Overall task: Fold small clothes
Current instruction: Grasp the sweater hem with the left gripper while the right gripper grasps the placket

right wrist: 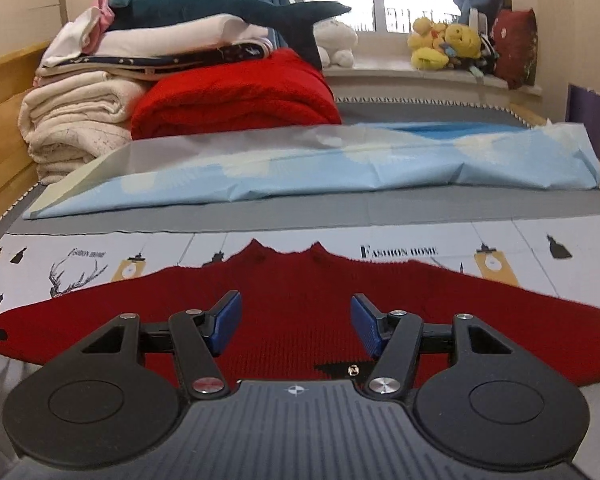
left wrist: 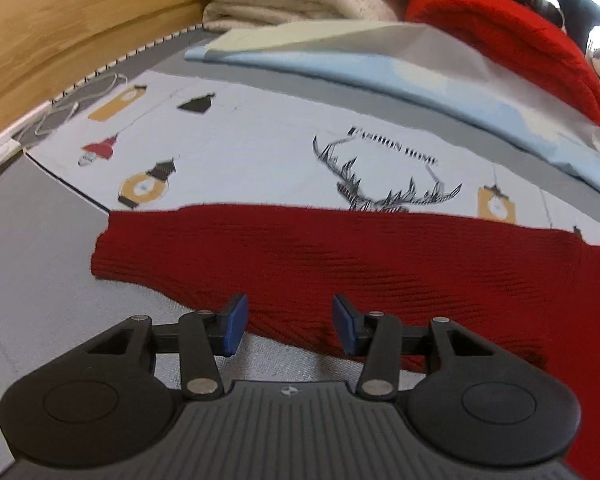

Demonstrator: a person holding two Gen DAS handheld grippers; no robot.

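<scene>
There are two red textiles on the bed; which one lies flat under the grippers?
The red knitted sweater, spread flat on the printed sheet. The other, a red blanket, is folded thick beside the cream blankets.

Sweater (right wrist: 300,292) on cloth (right wrist: 420,240) — blankets (right wrist: 80,120) seemingly behind

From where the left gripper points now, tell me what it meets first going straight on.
Most likely the red knit sweater: the open left gripper has its fingertips already over the sweater's near edge. Height above the fabric is unclear.
</scene>
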